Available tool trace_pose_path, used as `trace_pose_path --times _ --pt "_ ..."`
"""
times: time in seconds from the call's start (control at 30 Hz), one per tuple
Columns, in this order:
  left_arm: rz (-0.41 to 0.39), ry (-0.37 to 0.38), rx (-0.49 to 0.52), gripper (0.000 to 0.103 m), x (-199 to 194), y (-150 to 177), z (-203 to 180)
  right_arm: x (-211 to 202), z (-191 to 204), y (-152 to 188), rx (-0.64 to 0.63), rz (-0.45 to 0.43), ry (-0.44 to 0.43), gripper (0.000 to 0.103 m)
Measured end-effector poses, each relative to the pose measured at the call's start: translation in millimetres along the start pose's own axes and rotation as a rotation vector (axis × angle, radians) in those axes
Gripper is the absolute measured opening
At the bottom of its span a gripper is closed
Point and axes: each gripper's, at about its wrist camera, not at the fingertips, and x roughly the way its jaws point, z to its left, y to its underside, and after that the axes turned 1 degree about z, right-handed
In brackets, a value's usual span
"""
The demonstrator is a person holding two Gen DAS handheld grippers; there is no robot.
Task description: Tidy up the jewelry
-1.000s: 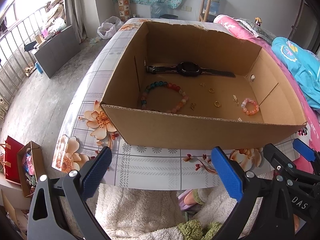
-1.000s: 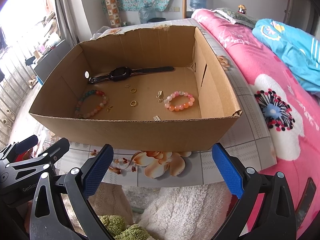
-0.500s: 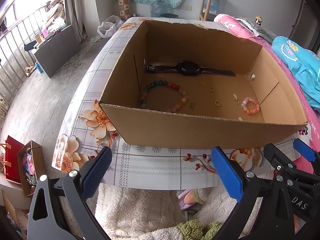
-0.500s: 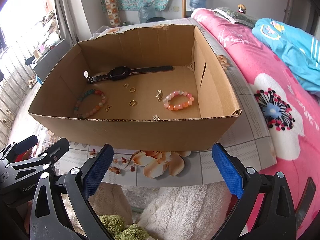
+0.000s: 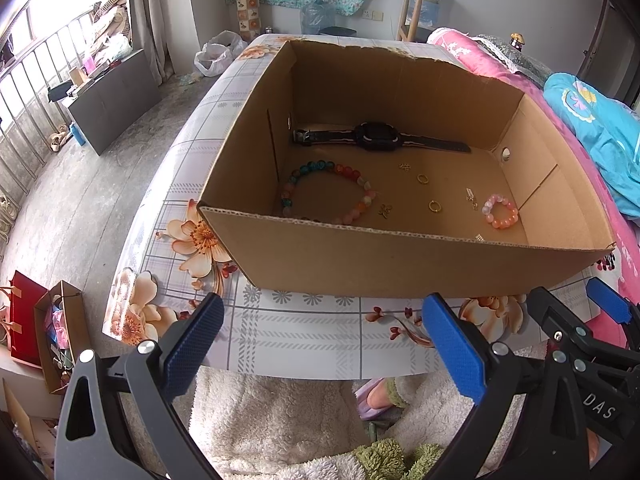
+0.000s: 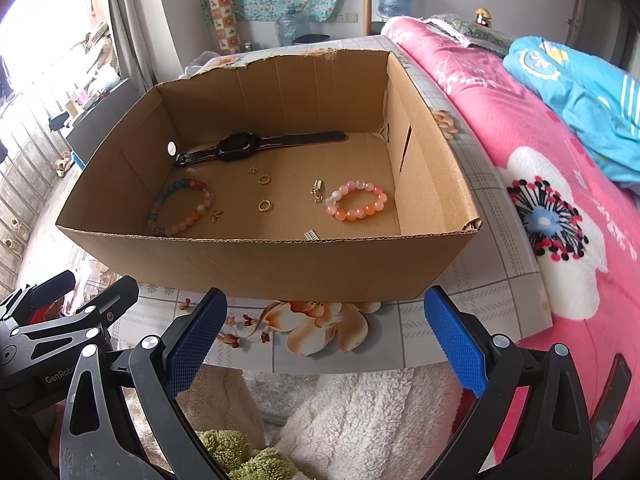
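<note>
An open cardboard box stands on a floral table. On its floor lie a black watch, a large multicolour bead bracelet, a small pink-orange bead bracelet, two gold rings and several small charms. My left gripper is open, held before the table's near edge. To its right, my right gripper is open as well. Neither holds anything.
The floral table ends just beyond my fingertips, above a fluffy white rug. A bed with a pink blanket runs along the right. Paper bags stand on the floor at left. A foot in a slipper shows under the table.
</note>
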Motion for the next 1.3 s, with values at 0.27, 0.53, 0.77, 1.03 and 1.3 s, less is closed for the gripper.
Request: trace_pose_path --times 0.27,0.53,0.77,1.03,1.3 --pt "0.001 0.001 0.001 0.097 -0.1 0.2 0.3 -1.2 -1.0 0.7 0.006 0.003 0.004 0.095" --pt "-0.001 0.0 0.001 0.097 -0.1 -0.3 -0.1 -0.9 -1.0 0.2 0.005 0.003 0.004 0.095" --pt "-0.001 0.001 0.001 0.097 -0.1 -0.3 0.0 -0.7 -0.9 -0.1 0.005 0.003 0.004 0.095" --pt "-0.001 0.001 0.002 0.097 -0.4 -0.6 -0.8 -1.1 -1.8 -0.1 0.002 0.004 0.003 0.095" --pt "-0.005 0.0 0.005 0.097 -2.8 -1.4 -2.1 -1.6 -2.7 0.3 0.002 0.003 0.001 0.095"
